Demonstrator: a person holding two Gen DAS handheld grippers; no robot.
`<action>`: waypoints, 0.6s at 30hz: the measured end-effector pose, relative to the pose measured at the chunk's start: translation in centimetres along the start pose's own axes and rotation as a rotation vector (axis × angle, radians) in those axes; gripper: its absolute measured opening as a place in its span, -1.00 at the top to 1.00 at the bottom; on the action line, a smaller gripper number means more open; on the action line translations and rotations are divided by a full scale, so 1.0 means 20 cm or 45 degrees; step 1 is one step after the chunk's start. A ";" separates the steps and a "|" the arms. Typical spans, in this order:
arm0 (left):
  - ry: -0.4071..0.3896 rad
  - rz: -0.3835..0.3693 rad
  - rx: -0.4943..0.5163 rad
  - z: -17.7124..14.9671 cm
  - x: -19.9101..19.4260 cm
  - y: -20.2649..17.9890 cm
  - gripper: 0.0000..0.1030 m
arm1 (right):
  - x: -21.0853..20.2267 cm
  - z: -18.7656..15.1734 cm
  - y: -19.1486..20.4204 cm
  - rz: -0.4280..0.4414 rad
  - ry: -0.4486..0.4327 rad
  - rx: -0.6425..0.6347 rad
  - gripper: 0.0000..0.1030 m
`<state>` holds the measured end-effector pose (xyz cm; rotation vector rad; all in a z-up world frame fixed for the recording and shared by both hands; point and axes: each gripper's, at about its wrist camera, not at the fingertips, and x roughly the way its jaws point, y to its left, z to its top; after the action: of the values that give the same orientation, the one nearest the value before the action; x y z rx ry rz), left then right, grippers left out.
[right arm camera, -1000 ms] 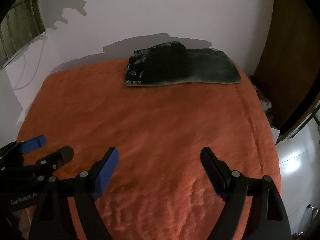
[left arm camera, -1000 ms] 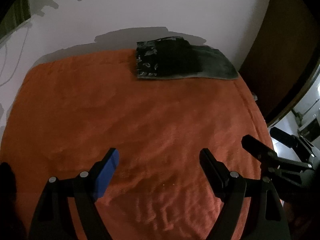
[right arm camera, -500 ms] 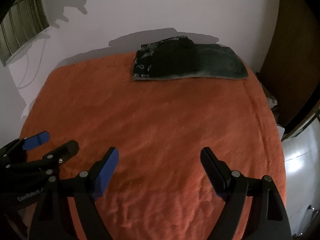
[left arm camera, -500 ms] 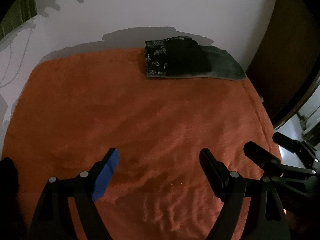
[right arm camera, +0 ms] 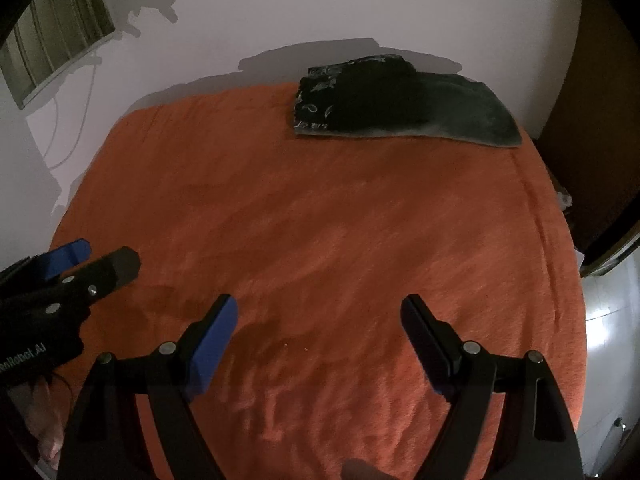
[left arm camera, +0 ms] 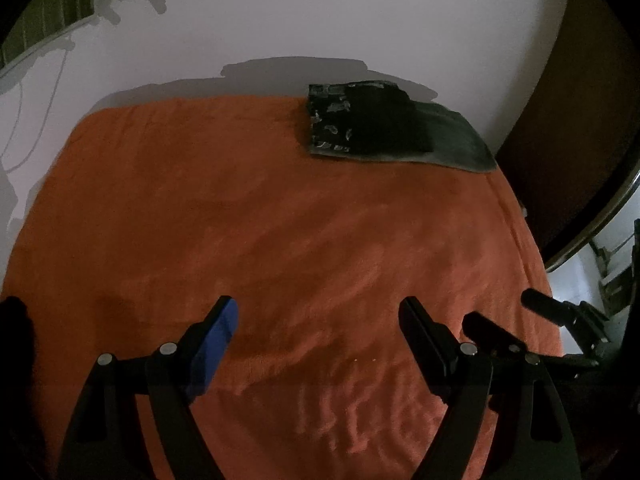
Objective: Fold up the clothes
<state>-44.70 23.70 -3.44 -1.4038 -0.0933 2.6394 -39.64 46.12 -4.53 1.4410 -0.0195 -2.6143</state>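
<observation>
Left wrist view: we had the left gripper [left arm camera: 318, 322] hovering over the near part of the bed [left arm camera: 168, 208], jaws spread wide, nothing between them. One finger pad was blue [left arm camera: 214, 346], the other looked dark from this angle. The right gripper [left arm camera: 508, 320] showed at the right edge of this view, just beside ours, also over the orange blanket [left arm camera: 280, 240].

Right wrist view: we saw the right gripper [right arm camera: 318, 322] with jaws released and wide apart, empty, above the near part of the blanket [right arm camera: 320, 220]. The left gripper [right arm camera: 94, 258] came in from the left edge, jaws parted, one blue pad visible, nothing held.

The clothes [left arm camera: 360, 122] sat as a dark pile at the far right corner of the bed, against the white wall [left arm camera: 320, 12]. On top we saw a black folded piece with a pale pattern along its left side; under it lay a flat dark green piece [left arm camera: 456, 140] that stuck out to the right. In the right wrist view the same pile [right arm camera: 360, 96] sat at the far edge, with the green piece [right arm camera: 476, 116] reaching toward the blanket's right edge. Both grippers were well apart from the pile. The blanket was wrinkled close to the grippers. A dark brown door [left arm camera: 568, 112] stood to the right of the bed. Lighting was dim, so we could not tell fabric details.
</observation>
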 end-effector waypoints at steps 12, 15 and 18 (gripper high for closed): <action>0.058 0.003 0.009 -0.05 0.04 0.02 -0.62 | -0.01 -0.02 0.01 0.017 -0.008 0.025 -0.62; 0.040 0.056 0.057 -0.06 0.03 -0.01 -0.62 | 0.00 -0.02 0.00 0.028 0.004 0.042 -0.62; 0.042 0.060 0.061 -0.08 0.02 -0.02 -0.62 | 0.00 -0.01 -0.01 0.029 0.006 0.040 -0.62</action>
<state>-43.59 24.18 -4.59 -1.4509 0.0068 2.6362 -39.61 46.28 -4.66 1.4479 -0.0764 -2.6040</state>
